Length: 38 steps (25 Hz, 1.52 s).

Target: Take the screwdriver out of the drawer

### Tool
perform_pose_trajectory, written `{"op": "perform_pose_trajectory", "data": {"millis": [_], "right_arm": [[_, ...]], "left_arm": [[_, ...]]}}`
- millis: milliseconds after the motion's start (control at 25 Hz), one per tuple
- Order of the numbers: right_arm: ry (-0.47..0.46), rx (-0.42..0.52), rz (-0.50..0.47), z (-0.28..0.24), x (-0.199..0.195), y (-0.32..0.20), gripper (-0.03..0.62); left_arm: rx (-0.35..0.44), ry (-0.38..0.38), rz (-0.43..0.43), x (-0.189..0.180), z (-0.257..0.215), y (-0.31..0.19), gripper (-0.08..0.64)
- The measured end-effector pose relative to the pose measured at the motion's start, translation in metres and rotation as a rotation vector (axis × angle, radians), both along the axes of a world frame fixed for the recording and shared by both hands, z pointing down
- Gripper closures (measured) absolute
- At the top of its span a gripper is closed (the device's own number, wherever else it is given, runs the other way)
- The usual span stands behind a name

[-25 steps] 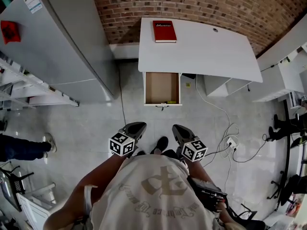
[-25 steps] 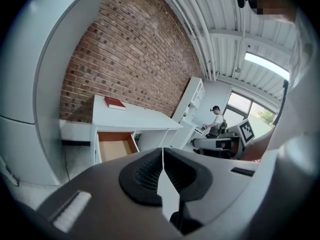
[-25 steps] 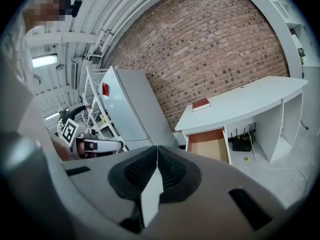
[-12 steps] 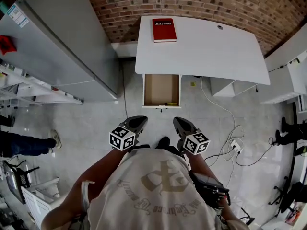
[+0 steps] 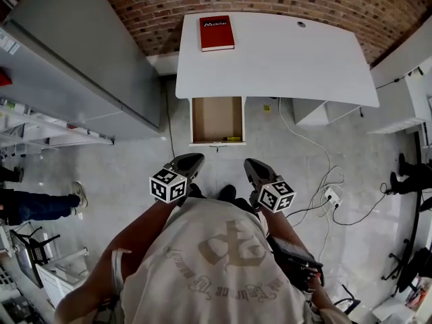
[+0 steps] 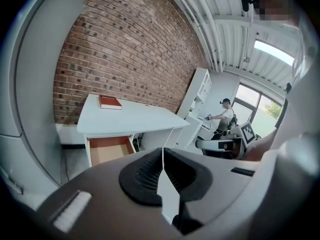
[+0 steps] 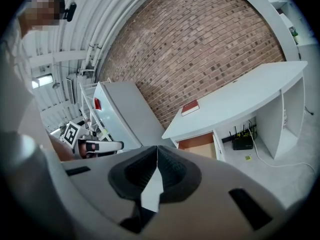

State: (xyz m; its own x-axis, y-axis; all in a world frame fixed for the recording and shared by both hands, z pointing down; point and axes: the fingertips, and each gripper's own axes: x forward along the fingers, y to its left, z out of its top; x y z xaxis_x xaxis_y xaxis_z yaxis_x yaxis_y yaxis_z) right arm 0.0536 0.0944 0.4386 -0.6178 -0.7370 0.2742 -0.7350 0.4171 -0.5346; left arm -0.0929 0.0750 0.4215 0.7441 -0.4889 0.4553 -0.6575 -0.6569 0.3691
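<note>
One drawer [image 5: 216,117] is hanging open under the left end of the one white desk [image 5: 297,52]. One red book [image 5: 217,33] is lying on the desk's far left corner. One small yellow screwdriver [image 5: 231,138] is lying in the drawer, by the wall farthest from the desk. It is lying sideways, along the desk's front edge; its tip is too small to see. Two grippers are hovering in front of the desk. The left gripper [image 5: 192,159] and the right gripper [image 5: 250,162] are both pressing their fingers together on nothing.
</note>
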Motion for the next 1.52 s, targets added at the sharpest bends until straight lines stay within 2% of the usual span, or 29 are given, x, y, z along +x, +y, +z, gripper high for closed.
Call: {"op": "perform_pose_trajectory", "data": {"millis": [520, 880, 1200, 1520], "right_arm": [[-0.006, -0.028, 0.147, 0.005, 0.041, -0.004, 0.586], [0.019, -0.059, 0.249, 0.009, 0.06, -0.03, 0.586], [0.08, -0.07, 0.275, 0.011, 0.051, -0.07, 0.584], [0.103, -0.104, 0.372, 0.025, 0.055, -0.083, 0.584]], "left_arm": [[-0.034, -0.043, 0.15, 0.038, 0.014, -0.024, 0.548], [-0.054, -0.051, 0.276, 0.064, 0.03, -0.063, 0.548], [-0.065, -0.059, 0.346, 0.057, 0.047, -0.109, 0.548], [-0.082, -0.079, 0.441, 0.056, 0.072, -0.137, 0.548]]}}
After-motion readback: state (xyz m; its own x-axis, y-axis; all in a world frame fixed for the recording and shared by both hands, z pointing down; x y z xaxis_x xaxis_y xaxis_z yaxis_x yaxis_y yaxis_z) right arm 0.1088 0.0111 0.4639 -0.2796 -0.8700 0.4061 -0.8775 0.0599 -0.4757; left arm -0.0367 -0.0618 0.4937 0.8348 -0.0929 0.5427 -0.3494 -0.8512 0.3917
